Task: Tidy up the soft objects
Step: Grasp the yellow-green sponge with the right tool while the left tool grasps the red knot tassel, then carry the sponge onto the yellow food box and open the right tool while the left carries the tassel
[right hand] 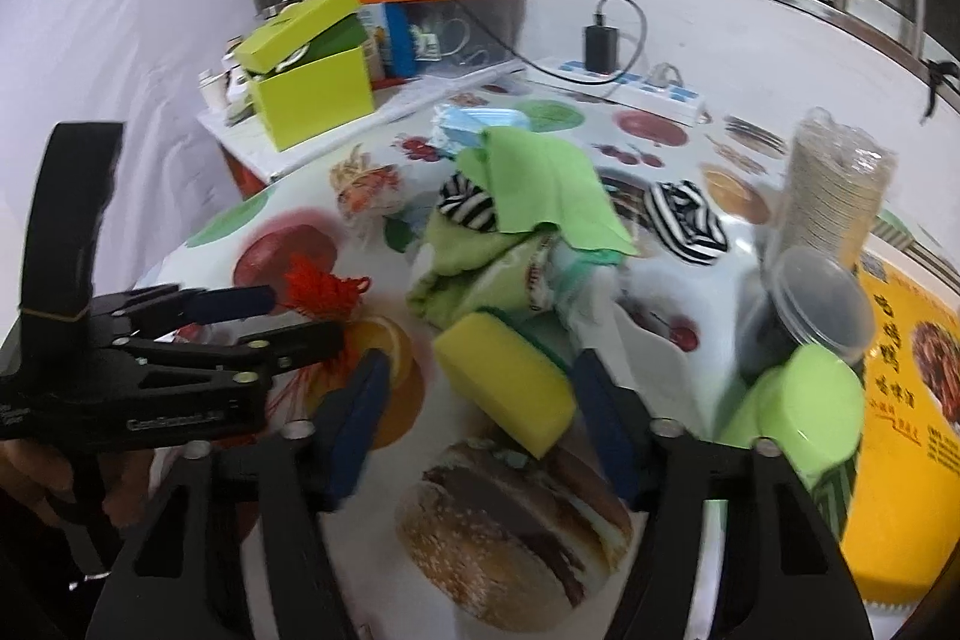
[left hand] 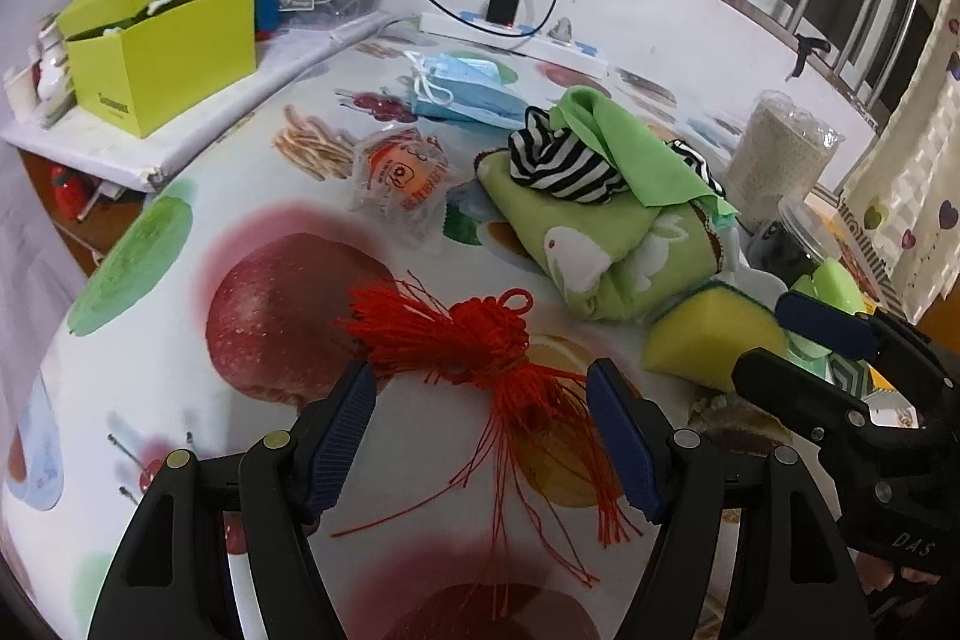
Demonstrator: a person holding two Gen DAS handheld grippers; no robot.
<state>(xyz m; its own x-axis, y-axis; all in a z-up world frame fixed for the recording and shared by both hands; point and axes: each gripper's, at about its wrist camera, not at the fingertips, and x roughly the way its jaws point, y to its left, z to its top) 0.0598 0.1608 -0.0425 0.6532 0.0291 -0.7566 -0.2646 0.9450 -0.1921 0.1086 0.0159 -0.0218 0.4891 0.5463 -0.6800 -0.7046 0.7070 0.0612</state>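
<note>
Two grippers are held low over a fruit-printed table (left hand: 180,280), each lined up on its own soft thing. Largest in the clutter is the green towel (left hand: 606,250), folded near the middle with a striped cloth (left hand: 564,160) and a lighter green cloth (left hand: 630,148) heaped on it; a blue mask (left hand: 468,91) lies behind, toward the wall.

A yellow sponge (right hand: 510,388) is seen at the towel's near edge, with the right gripper (right hand: 480,424) set around it, jaws apart. The right pad looks close against the sponge's end, the left pad stands clear, so no grip is judged made yet. The jaws are best centred on the sponge and closed gently, since foam squashes and can spring out sideways.

A red tassel (left hand: 456,340) is spread in front of the left gripper (left hand: 480,430), whose jaws are wide open and empty, with loose threads trailing between them. The knotted head, not the threads, is judged the place to pinch; strands caught alone would likely slip or drag. Room between the two tools is tight, so closing one at a time is advised.
</note>
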